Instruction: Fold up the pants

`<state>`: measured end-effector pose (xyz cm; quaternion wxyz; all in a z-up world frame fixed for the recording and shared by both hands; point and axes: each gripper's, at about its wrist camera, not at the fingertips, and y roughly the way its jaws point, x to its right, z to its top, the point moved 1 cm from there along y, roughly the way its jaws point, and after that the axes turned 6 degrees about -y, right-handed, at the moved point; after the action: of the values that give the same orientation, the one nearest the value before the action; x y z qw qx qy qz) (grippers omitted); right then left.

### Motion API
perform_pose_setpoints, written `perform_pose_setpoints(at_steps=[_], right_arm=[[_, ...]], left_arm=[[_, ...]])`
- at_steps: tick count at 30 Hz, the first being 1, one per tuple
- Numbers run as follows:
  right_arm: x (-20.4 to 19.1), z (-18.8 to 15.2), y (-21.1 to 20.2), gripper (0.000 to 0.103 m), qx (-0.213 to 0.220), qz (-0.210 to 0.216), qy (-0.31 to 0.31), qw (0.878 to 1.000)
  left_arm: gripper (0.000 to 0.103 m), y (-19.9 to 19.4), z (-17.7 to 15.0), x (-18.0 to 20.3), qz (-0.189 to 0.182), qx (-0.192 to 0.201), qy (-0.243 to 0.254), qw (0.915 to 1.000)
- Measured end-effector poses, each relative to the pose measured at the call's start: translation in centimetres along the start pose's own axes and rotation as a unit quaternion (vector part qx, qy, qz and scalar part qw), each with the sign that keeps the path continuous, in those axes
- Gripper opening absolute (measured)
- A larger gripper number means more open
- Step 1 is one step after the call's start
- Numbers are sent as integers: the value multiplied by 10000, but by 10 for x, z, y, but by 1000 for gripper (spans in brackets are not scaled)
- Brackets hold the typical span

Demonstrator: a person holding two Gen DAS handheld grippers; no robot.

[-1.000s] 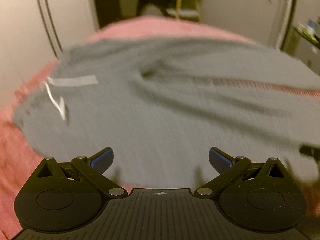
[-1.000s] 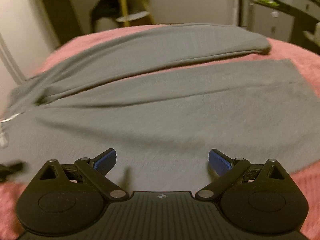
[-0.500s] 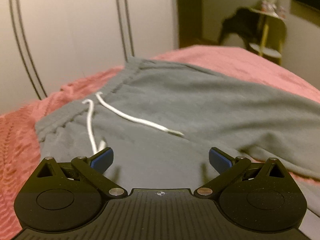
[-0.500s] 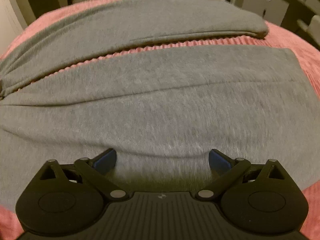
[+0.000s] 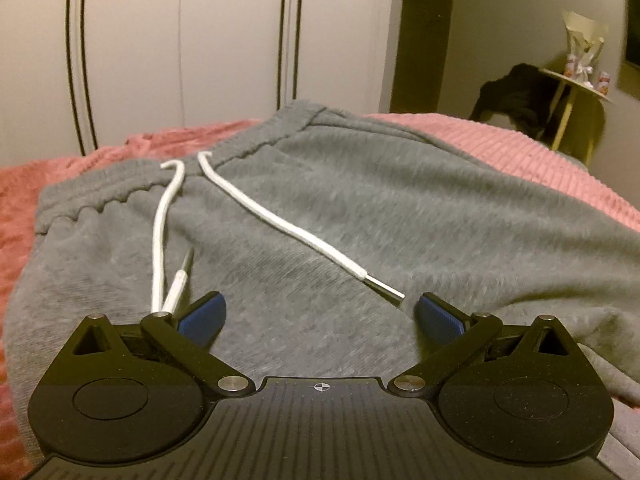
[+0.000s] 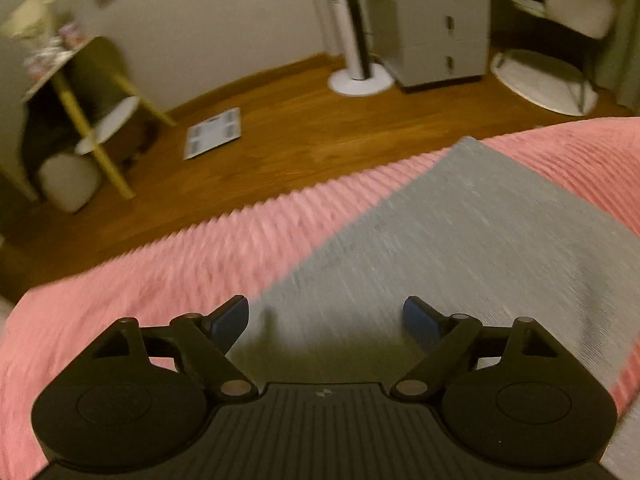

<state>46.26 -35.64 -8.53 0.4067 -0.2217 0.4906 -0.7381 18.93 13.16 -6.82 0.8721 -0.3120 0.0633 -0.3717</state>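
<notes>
The left hand-held gripper (image 5: pixel 318 312), spread, hovers over the grey sweatpants' (image 5: pixel 360 208) waistband (image 5: pixel 256 142); the right hand-held gripper (image 6: pixel 326 318), closing emptily, nears a leg cuff (image 6: pixel 472 148) to fold.

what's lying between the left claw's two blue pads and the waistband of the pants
In the left wrist view, grey pants fabric with two white drawstring ends trailing from the waistband toward the left claw.

One pair grey pants (image 5: pixel 400 216). Two white drawstring ends (image 5: pixel 288 222), each with one tip. One pink bedspread (image 6: pixel 192 264). Two grippers: left gripper (image 5: pixel 320 318), right gripper (image 6: pixel 326 318), two blue pads each. One side table (image 6: pixel 86 92). One drawer cabinet (image 6: pixel 432 28), three drawers. One floor scale (image 6: pixel 214 132).
</notes>
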Motion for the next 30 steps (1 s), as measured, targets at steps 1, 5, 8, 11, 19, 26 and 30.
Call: perform_pose_setpoints(at_steps=[1,5,8,11,19,26,30], right_arm=[[-6,6,9,85,55,-132,28,9999],[-20,16,47,82,-170,-726,-23,9972],[-25,18,66,64,-163,-1078,-23,9940],[-22,10,61,21,108,-1221,-304,9920],[63,-44,-57,4,1270,475,8,9908],[198,-210,-143,1,1663,564,641,9824],[250,-236,-121,5,836,344,1053,9903]], left_arm=[[103,0,-1,1,29,20,27,10000],[103,6,-2,2,96,-2,78,9999],[103,8,-2,1,65,-34,32,10000],[103,9,-2,0,54,-47,6,10000],[103,3,3,-7,-150,-66,-176,9997],[103,-20,12,-24,-748,8,-814,9939],[103,-40,21,-27,-1254,152,-876,9881]])
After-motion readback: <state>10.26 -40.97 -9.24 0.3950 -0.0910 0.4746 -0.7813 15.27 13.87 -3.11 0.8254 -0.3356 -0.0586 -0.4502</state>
